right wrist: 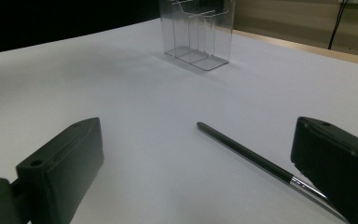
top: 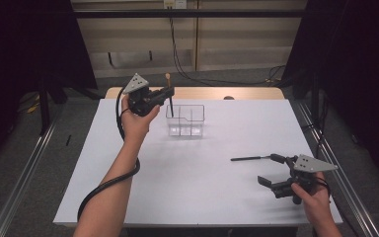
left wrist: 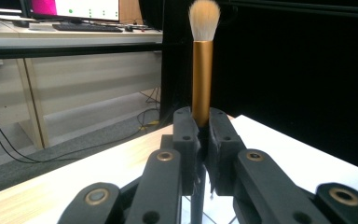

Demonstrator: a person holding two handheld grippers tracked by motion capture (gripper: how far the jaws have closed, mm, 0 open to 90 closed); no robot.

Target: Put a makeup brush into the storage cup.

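L gripper (top: 167,94), frame top-centre, clamps makeup brush (left wrist: 202,70) beside clear organizer (top: 185,120); R gripper (top: 273,169) released, brush (right wrist: 242,151) end hidden behind jaw.

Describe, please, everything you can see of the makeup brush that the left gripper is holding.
The makeup brush stands upright, clamped between the fingers of the left gripper. Its head is a rounded tuft of pale, cream-coloured bristles, pointing up. Below it sits a shiny gold, metal-looking ferrule, and a thin black handle runs down from the grip. In the high view the handle's lower end hangs at the left end of the clear plastic organiser on the white table; whether it touches the organiser cannot be told.
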